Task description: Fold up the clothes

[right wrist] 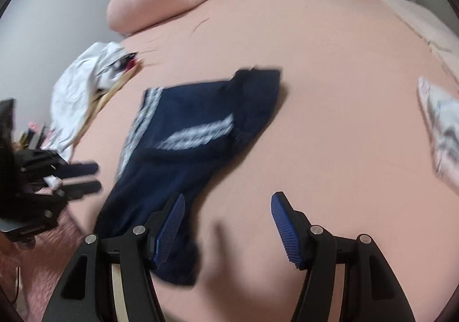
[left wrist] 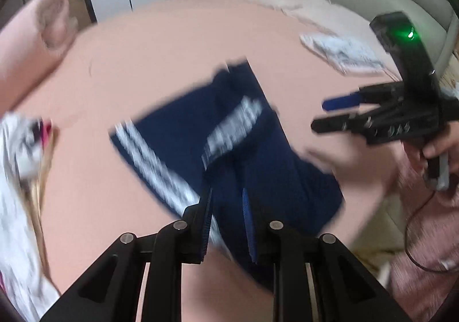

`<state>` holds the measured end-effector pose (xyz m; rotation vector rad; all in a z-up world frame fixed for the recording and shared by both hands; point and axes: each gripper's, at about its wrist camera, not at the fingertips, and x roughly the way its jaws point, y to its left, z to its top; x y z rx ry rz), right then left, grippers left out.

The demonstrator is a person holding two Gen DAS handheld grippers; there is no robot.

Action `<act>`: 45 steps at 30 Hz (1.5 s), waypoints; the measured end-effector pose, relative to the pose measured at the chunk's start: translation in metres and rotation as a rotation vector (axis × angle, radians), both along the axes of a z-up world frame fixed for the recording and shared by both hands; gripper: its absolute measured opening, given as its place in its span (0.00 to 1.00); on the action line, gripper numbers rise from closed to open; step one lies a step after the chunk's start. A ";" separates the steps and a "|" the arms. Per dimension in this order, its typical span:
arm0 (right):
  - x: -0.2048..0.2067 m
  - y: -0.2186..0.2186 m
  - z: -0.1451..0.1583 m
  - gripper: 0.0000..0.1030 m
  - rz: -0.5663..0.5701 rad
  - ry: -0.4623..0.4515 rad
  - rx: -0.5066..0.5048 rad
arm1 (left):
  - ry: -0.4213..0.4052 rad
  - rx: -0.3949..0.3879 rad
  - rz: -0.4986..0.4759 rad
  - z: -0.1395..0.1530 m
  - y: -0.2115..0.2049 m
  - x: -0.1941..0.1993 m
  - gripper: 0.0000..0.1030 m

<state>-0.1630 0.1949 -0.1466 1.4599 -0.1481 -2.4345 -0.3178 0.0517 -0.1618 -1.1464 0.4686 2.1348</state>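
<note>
**Navy shorts partly folded on the pink bed, both grippers hovering**

Black linkages fill the bottom of the left wrist view, and the left gripper sits low in the middle of the frame with its ribbed blue pads a narrow gap apart. Navy cloth shows between and behind them, but blur hides whether they pinch it, so I cannot tell. Beyond, the navy shorts with white side stripes lie at frame centre on the pink bedsheet, one part doubled over the other, which suggests a fold is under way. At right the right gripper hangs above the sheet, fingers apart and empty. White clothing waits at the left edge; a folded pale garment lies upper right, probably set aside as done.

In the right wrist view the right gripper spreads wide at the bottom over bare sheet beside the shorts, likely readied for a fresh grasp. At lower left the left gripper shows near-parallel fingers.
</note>
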 end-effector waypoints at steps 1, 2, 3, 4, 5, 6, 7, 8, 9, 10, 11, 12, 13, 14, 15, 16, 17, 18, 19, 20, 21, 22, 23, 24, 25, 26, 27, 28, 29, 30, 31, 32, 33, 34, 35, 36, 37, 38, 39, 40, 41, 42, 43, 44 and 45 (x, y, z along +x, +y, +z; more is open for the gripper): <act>-0.011 0.003 -0.003 0.61 -0.014 -0.014 0.032 | 0.000 -0.002 -0.025 -0.003 0.007 -0.006 0.18; -0.019 0.005 -0.005 0.61 -0.020 -0.023 0.049 | 0.000 -0.003 -0.050 -0.005 0.015 -0.013 0.18; -0.028 0.008 -0.008 0.61 -0.026 -0.032 0.065 | 0.006 -0.015 -0.077 -0.009 0.023 -0.019 0.18; -0.033 0.010 -0.010 0.61 -0.031 -0.033 0.063 | 0.022 -0.043 -0.106 -0.014 0.033 -0.023 0.18; -0.038 0.013 -0.012 0.61 -0.035 -0.033 0.061 | 0.029 -0.055 -0.132 -0.018 0.040 -0.025 0.18; -0.044 0.015 -0.015 0.61 -0.038 -0.038 0.062 | 0.027 -0.055 -0.153 -0.021 0.047 -0.027 0.18; -0.050 0.017 -0.018 0.61 -0.041 -0.042 0.063 | 0.025 -0.055 -0.174 -0.024 0.053 -0.030 0.18; -0.050 0.022 -0.021 0.61 -0.047 -0.043 0.070 | 0.021 -0.054 -0.191 -0.026 0.059 -0.031 0.18; -0.054 0.024 -0.023 0.61 -0.046 -0.044 0.075 | 0.014 -0.050 -0.198 -0.028 0.061 -0.031 0.18; -0.057 0.026 -0.026 0.61 -0.045 -0.046 0.080 | 0.006 -0.046 -0.205 -0.031 0.064 -0.032 0.18; -0.059 0.026 -0.029 0.61 -0.035 -0.056 0.079 | -0.001 -0.041 -0.213 -0.033 0.066 -0.032 0.18; -0.061 0.026 -0.032 0.61 -0.025 -0.066 0.077 | -0.009 -0.037 -0.220 -0.035 0.069 -0.032 0.18; -0.063 0.026 -0.035 0.61 -0.016 -0.076 0.075 | -0.016 -0.033 -0.227 -0.037 0.071 -0.033 0.19; -0.063 0.025 -0.035 0.61 -0.010 -0.074 0.080 | -0.022 -0.031 -0.232 -0.038 0.074 -0.034 0.20; -0.063 0.025 -0.035 0.61 -0.004 -0.071 0.085 | -0.026 -0.033 -0.233 -0.040 0.076 -0.035 0.23; -0.063 0.024 -0.036 0.61 0.001 -0.068 0.090 | -0.030 -0.031 -0.235 -0.042 0.078 -0.037 0.30; -0.063 0.024 -0.036 0.61 0.007 -0.065 0.096 | -0.033 -0.026 -0.235 -0.043 0.080 -0.039 0.37; -0.063 0.024 -0.035 0.61 0.005 -0.065 0.093 | -0.031 -0.021 -0.235 -0.045 0.081 -0.041 0.38; -0.063 0.025 -0.034 0.61 0.003 -0.067 0.090 | -0.019 -0.016 -0.237 -0.046 0.083 -0.042 0.39; -0.063 0.026 -0.034 0.61 0.001 -0.068 0.087 | -0.007 -0.012 -0.238 -0.047 0.085 -0.042 0.39; -0.064 0.028 -0.032 0.61 -0.009 -0.066 0.085 | 0.005 -0.007 -0.240 -0.049 0.087 -0.043 0.39; -0.064 0.030 -0.031 0.61 -0.014 -0.064 0.083 | 0.018 -0.008 -0.239 -0.050 0.089 -0.044 0.32; -0.064 0.032 -0.029 0.61 -0.017 -0.061 0.073 | 0.023 -0.019 -0.230 -0.052 0.089 -0.046 0.06; -0.064 0.034 -0.027 0.61 -0.019 -0.058 0.064 | 0.015 -0.015 -0.207 -0.052 0.087 -0.050 0.04; -0.064 0.035 -0.025 0.61 -0.020 -0.056 0.059 | 0.011 0.002 -0.180 -0.050 0.082 -0.053 0.04; -0.065 0.036 -0.024 0.61 -0.020 -0.053 0.054 | 0.009 0.021 -0.150 -0.047 0.076 -0.057 0.04; -0.066 0.035 -0.022 0.61 -0.008 -0.046 0.044 | 0.009 0.043 -0.110 -0.042 0.067 -0.062 0.04; -0.068 0.033 -0.021 0.61 0.000 -0.041 0.038 | 0.008 0.064 -0.078 -0.037 0.057 -0.066 0.04; -0.070 0.031 -0.020 0.61 0.009 -0.035 0.032 | 0.005 0.083 -0.057 -0.031 0.047 -0.070 0.04; -0.073 0.027 -0.017 0.61 0.027 -0.024 0.021 | 0.004 0.101 -0.025 -0.025 0.036 -0.074 0.04; -0.076 0.023 -0.016 0.61 0.039 -0.012 0.018 | 0.004 0.117 0.005 -0.019 0.025 -0.079 0.04; -0.084 0.015 -0.016 0.61 0.051 0.003 0.024 | 0.005 0.126 0.032 -0.014 0.014 -0.084 0.04; -0.092 0.006 -0.016 0.61 0.063 0.019 0.030 | 0.005 0.130 0.062 -0.011 0.004 -0.090 0.04; -0.099 0.001 -0.018 0.61 0.063 0.022 0.039 | 0.005 0.128 0.088 -0.009 -0.007 -0.096 0.04; -0.106 -0.004 -0.019 0.61 0.063 0.025 0.049 | 0.011 0.117 0.110 -0.007 -0.014 -0.100 0.04; -0.116 -0.009 -0.022 0.61 0.052 0.024 0.056 | 0.014 0.103 0.128 -0.007 -0.022 -0.105 0.04; -0.121 -0.010 -0.024 0.61 0.051 0.020 0.054 | 0.014 0.093 0.148 -0.007 -0.031 -0.109 0.04; -0.125 -0.011 -0.025 0.61 0.046 0.016 0.055 | 0.014 0.090 0.169 -0.006 -0.039 -0.113 0.04; -0.127 -0.012 -0.024 0.61 0.045 0.022 0.054 | 0.004 0.090 0.185 -0.007 -0.047 -0.117 0.04; -0.129 -0.012 -0.023 0.61 0.044 0.027 0.053 | -0.009 0.090 0.195 -0.008 -0.053 -0.121 0.04; -0.133 -0.018 -0.024 0.61 0.047 0.032 0.051 | -0.018 0.086 0.201 -0.010 -0.058 -0.123 0.04; -0.136 -0.022 -0.025 0.61 0.055 0.033 0.052 | -0.022 0.077 0.202 -0.014 -0.059 -0.126 0.04; -0.141 -0.026 -0.028 0.61 0.059 0.032 0.058 | -0.025 0.065 0.203 -0.017 -0.059 -0.128 0.04; -0.145 -0.029 -0.032 0.61 0.055 0.030 0.073 | -0.026 0.048 0.204 -0.022 -0.058 -0.130 0.04; -0.149 -0.031 -0.036 0.61 0.052 0.028 0.089 | -0.030 0.031 0.204 -0.027 -0.058 -0.132 0.04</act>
